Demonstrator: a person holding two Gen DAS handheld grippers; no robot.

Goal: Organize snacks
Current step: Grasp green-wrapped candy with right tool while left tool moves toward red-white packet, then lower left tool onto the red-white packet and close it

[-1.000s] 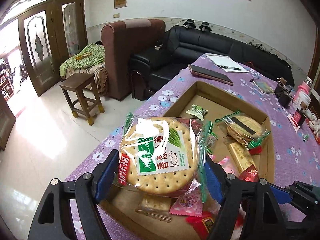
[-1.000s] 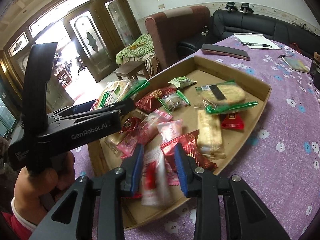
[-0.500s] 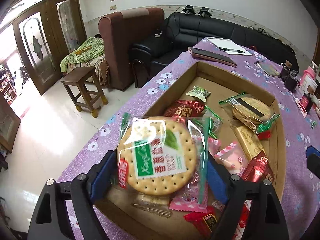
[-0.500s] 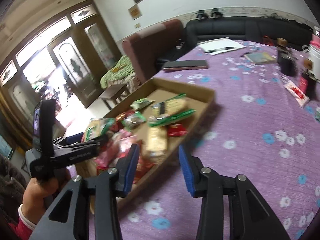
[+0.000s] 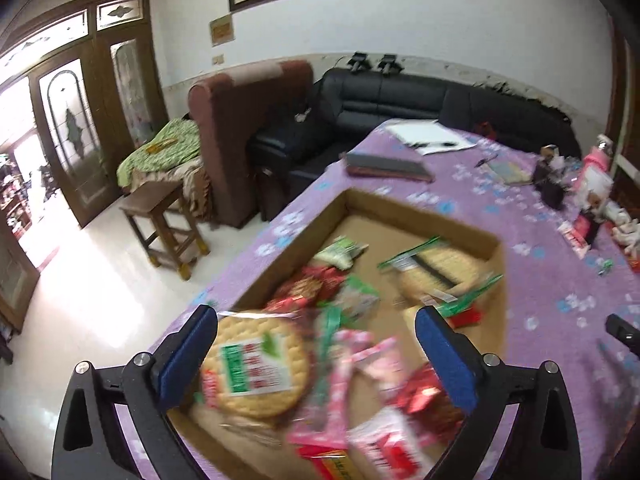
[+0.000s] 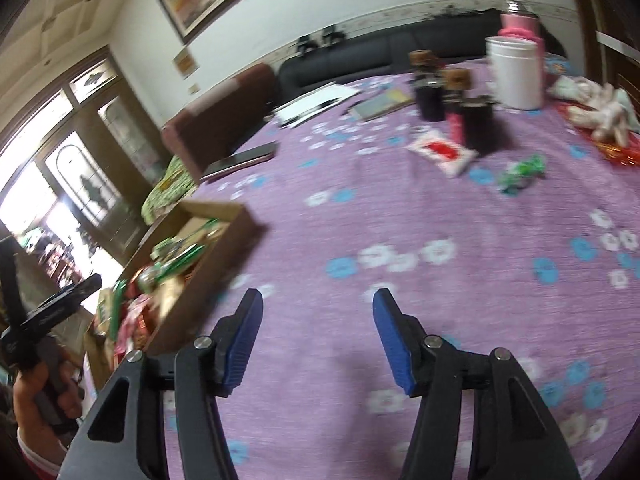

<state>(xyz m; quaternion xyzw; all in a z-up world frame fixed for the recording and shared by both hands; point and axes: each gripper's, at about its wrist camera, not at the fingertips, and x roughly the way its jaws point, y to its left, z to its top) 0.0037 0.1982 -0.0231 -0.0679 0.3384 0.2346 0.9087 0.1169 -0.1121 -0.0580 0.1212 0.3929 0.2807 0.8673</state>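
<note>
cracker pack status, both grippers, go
Left gripper open, cracker pack released, lying in the box. Right gripper open, empty, over bare tablecloth. Loose green candy ahead, path open.

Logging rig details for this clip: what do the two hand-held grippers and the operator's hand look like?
Both the left hand-held gripper and the right hand-held gripper have black angular frames with triangular cut-outs, silver pivot bolts and ribbed blue finger pads. The bare hand grips a black handle; a red sleeve edge shows below it.
</note>
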